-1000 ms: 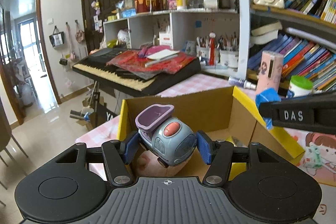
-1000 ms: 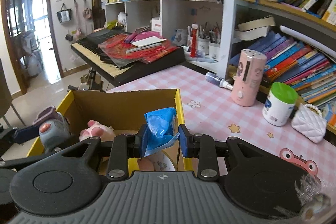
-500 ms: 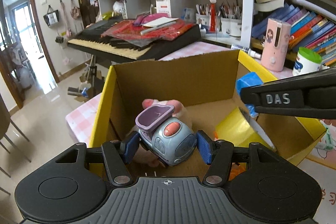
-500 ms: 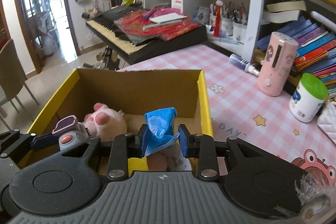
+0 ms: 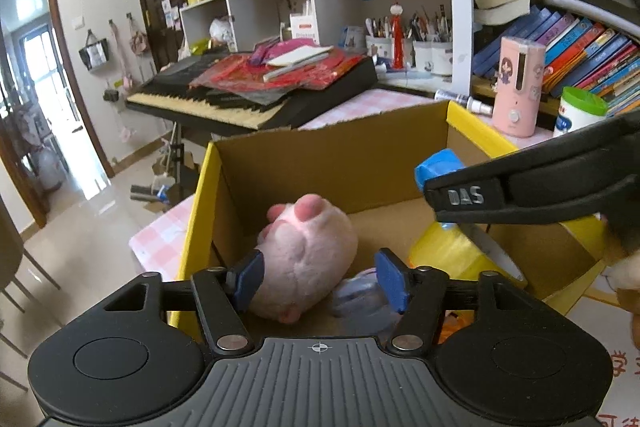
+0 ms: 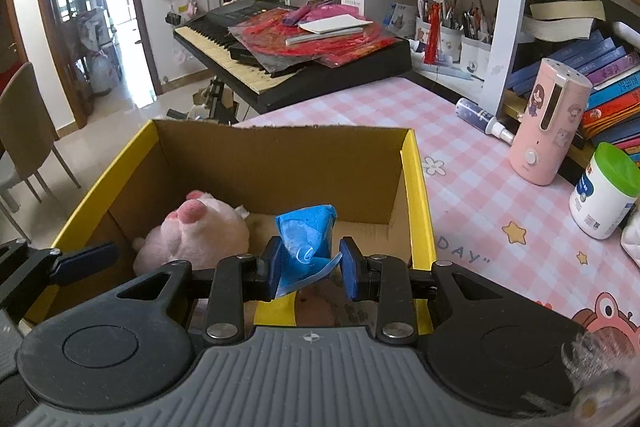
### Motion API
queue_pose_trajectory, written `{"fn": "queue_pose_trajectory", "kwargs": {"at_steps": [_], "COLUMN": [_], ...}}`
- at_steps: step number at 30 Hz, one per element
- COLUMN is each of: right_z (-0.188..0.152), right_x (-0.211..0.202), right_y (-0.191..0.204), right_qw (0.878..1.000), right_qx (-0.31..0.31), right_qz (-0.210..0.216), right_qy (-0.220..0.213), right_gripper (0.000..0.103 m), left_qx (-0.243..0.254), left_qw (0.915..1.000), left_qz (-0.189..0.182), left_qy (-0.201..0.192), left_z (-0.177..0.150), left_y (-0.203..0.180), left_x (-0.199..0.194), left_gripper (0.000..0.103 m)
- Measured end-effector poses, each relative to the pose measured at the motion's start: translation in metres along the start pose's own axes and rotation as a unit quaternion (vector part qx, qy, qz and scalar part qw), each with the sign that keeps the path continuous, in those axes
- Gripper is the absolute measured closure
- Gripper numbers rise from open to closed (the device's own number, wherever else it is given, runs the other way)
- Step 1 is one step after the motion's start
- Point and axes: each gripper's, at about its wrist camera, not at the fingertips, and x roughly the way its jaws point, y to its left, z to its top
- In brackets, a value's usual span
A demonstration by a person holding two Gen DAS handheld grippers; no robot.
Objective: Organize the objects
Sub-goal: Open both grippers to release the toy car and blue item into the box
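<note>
Both hand-held grippers over the cardboard box (image 6: 416, 187)

Left hand-held gripper (image 5: 318, 277) opening, toy car (image 5: 362, 301) released; right hand-held gripper (image 6: 310, 263) clamps blue packet (image 6: 306, 239), which may snag during release.

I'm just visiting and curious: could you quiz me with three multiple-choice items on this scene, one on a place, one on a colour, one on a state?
1. Where does the fluffy pink plush toy lie?
A. inside the yellow-edged cardboard box
B. on the keyboard
C. on the bookshelf

2. What colour is the white tub's lid?
A. red
B. green
C. black

3. What are the right tongs doing?
A. gaping empty
B. pinching a crumpled blue plastic packet
C. gripping a book

Answers:
1 A, it rests on the box floor.
2 B, the cap is green.
3 B, both pads press the packet.
</note>
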Motion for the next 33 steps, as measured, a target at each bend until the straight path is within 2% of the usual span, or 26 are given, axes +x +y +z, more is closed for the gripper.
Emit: {"fn": "queue_pose_trajectory", "kwargs": {"at_steps": [6, 16, 18, 21, 23, 26, 27, 33], "right_z": [0.005, 0.001, 0.001, 0.001, 0.002, 0.004, 0.004, -0.001], "right_x": [0.005, 0.024, 0.022, 0.014, 0.006, -0.009, -0.015, -0.058], "right_y": [0.009, 0.024, 0.026, 0.026, 0.025, 0.024, 0.024, 0.025], "right_qw": [1.0, 0.997, 0.997, 0.998, 0.998, 0.999, 0.999, 0.998], "right_qx": [-0.012, -0.035, -0.036, -0.027, -0.018, -0.006, -0.001, 0.022], "right_qz": [0.018, 0.039, 0.038, 0.04, 0.042, 0.038, 0.036, -0.003], "right_qy": [0.008, 0.054, 0.054, 0.044, 0.035, 0.016, 0.006, -0.052], "right_gripper": [0.074, 0.073, 0.07, 0.061, 0.058, 0.054, 0.05, 0.033], "left_qx": [0.007, -0.001, -0.004, -0.007, -0.009, -0.011, -0.011, -0.019], "left_qw": [0.9998, 1.0, 1.0, 0.9999, 0.9999, 0.9997, 0.9997, 0.999], "left_qz": [-0.002, -0.004, -0.004, -0.005, -0.007, -0.01, -0.011, -0.013], "left_qy": [-0.017, -0.005, -0.005, -0.009, -0.011, -0.018, -0.021, -0.039], "left_z": [0.002, -0.003, -0.004, -0.005, -0.005, -0.005, -0.006, -0.01], "left_y": [0.001, 0.009, 0.011, 0.012, 0.014, 0.015, 0.016, 0.025], "left_x": [-0.01, -0.013, -0.015, -0.019, -0.022, -0.028, -0.031, -0.052], "left_gripper": [0.036, 0.031, 0.03, 0.024, 0.02, 0.018, 0.018, 0.015]}}
